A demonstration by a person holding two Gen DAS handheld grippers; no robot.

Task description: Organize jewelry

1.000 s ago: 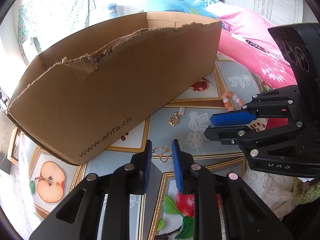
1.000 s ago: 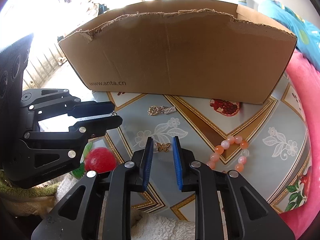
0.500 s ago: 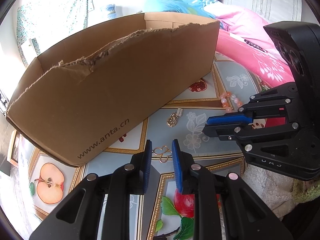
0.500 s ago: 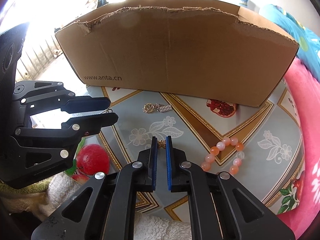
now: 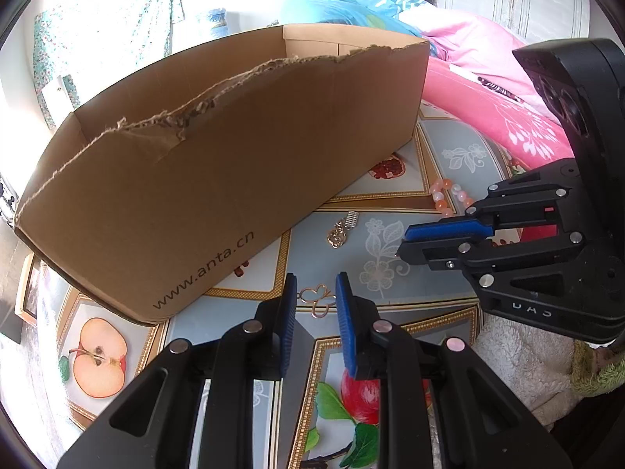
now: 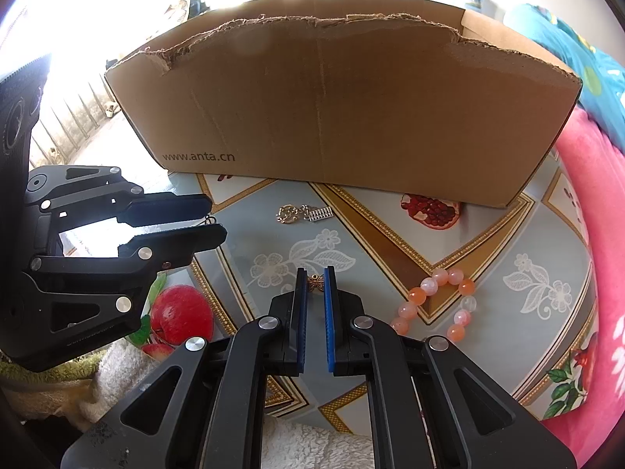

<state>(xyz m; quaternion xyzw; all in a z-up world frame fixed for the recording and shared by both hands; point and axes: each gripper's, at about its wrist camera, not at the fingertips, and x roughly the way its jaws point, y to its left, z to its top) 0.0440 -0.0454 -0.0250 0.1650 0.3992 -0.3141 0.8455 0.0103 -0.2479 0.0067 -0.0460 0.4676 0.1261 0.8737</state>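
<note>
Right claw (image 6: 313, 282): clenched on the small gold butterfly charm (image 6: 315, 283), just above the table (image 6: 508, 242)
Left claw (image 5: 315, 297): loosely around the gold butterfly ring (image 5: 317, 299), grip unclear
Charm: tiny, light, hard, slippery; pinch its middle
Box (image 6: 351, 109): far side

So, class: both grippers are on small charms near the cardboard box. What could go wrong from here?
1. The right gripper, its jaws just closed, pinches the small gold butterfly charm only at its fingertips; it might slip out when lifted.
2. The left gripper straddles the thin rose-gold wire butterfly; squeezing may bend it.
3. The torn brown cardboard box has a high wall, so charms could snag it.
</note>
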